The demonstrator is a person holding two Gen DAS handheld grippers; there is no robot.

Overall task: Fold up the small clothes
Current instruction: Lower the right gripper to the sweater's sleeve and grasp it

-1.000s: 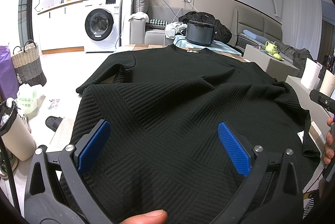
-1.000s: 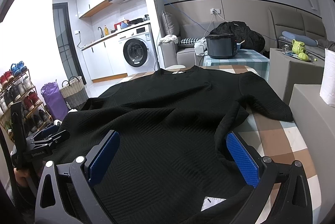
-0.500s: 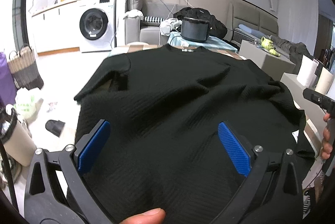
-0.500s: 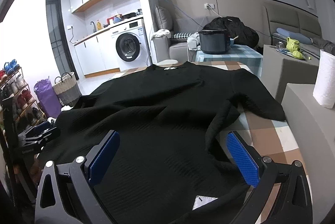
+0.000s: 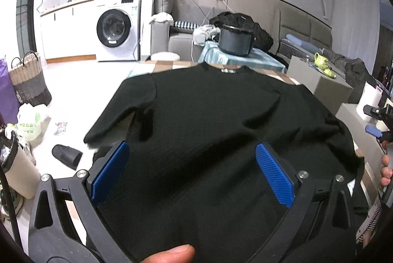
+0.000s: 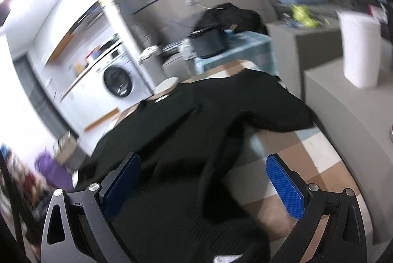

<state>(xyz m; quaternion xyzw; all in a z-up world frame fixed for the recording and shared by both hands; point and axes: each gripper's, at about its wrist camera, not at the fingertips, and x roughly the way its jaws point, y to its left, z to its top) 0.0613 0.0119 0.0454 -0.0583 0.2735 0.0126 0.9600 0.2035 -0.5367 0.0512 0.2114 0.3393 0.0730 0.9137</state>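
A black ribbed short-sleeved top [image 5: 211, 115] lies spread on a checked table, collar at the far end. My left gripper [image 5: 192, 172] hovers open over its near hem, blue pads wide apart, nothing between them. In the blurred right wrist view the same black top [image 6: 196, 130] fills the middle, its right sleeve lying out on the checked table [image 6: 307, 147]. My right gripper [image 6: 203, 179] is open over the top's near right edge, holding nothing. The right gripper also shows at the far right edge of the left wrist view.
A dark pot [image 5: 235, 40] stands on a blue-clothed table beyond the collar. Grey blocks [image 6: 343, 101] with a paper roll [image 6: 359, 49] flank the right side. A washing machine [image 5: 115, 27], basket [image 5: 27, 81], bags and a slipper [image 5: 66, 155] occupy the floor on the left.
Both grippers have risen and pulled back, so the top looks smaller and farther. The right view has tilted and swung right, now blurred. Both stayed open.
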